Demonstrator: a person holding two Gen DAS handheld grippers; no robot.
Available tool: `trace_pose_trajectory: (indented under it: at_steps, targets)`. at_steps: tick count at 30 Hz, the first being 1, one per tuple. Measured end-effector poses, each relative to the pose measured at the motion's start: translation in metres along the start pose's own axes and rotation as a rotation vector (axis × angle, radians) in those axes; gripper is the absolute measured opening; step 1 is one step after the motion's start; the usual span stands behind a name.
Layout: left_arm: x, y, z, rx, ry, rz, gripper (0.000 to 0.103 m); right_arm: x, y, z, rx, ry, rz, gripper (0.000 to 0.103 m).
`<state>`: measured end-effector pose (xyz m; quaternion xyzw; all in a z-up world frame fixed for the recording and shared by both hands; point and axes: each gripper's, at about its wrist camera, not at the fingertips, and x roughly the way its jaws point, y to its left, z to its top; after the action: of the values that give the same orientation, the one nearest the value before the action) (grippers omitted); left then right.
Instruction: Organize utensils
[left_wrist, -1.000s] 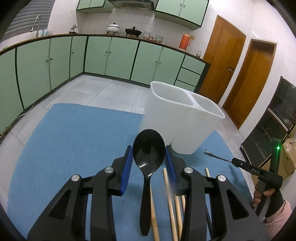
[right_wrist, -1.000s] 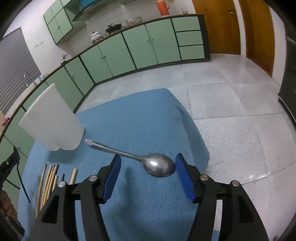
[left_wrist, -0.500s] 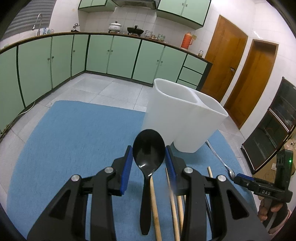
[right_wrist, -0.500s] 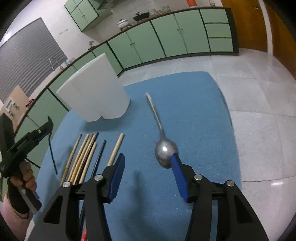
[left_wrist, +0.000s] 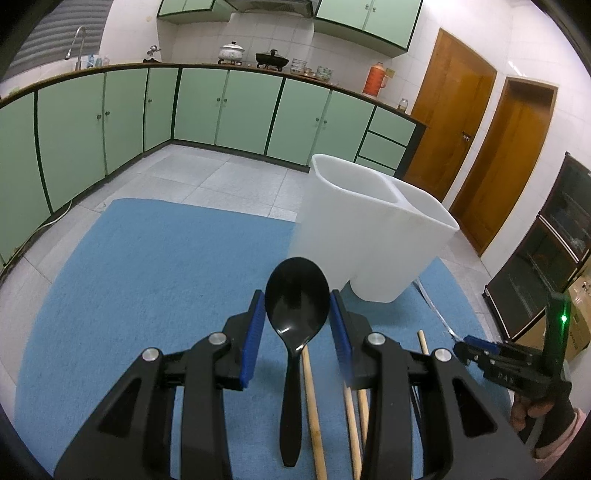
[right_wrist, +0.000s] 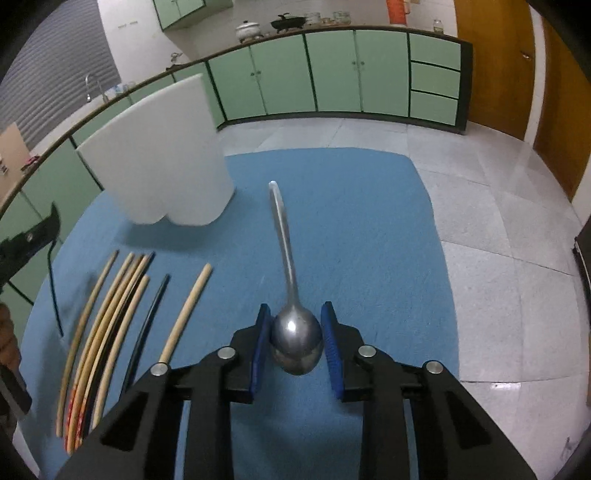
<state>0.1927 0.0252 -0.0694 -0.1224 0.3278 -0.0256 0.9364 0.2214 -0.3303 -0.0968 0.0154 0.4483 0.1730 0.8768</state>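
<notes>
Your blue surface (right_wrist: 369, 229) carries a white two-compartment holder (left_wrist: 369, 240) and smooth wooden chopsticks (right_wrist: 110, 314). Your left gripper (left_wrist: 297, 321) pinches a glossy black spoon (left_wrist: 297, 299) by its bowl. Your right gripper (right_wrist: 295, 339) has just been closing; its fingers (right_wrist: 328, 339) now press the steel spoon (right_wrist: 295, 332) bowl. Only the left view shows the holder's openings.

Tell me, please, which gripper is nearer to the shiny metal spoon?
Right. The right gripper straddles the metal spoon's bowl, jaws just closing around it; the left gripper sits apart around the black plastic spoon.
</notes>
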Motion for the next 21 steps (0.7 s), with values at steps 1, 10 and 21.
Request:
trace_pose_trajectory:
  at_steps: [1, 10, 21]
  targets:
    - [0.000, 0.000, 0.000, 0.000, -0.002, -0.001, 0.033, -0.002, 0.002, -0.003, -0.004, 0.003, -0.003, 0.028]
    - [-0.002, 0.002, -0.007, 0.001, 0.010, -0.007, 0.034, -0.035, 0.029, -0.044, -0.024, 0.066, 0.024, 0.029]
    - [-0.004, -0.004, -0.007, 0.023, 0.003, -0.001, 0.034, -0.022, 0.044, 0.022, -0.050, 0.003, 0.046, 0.033]
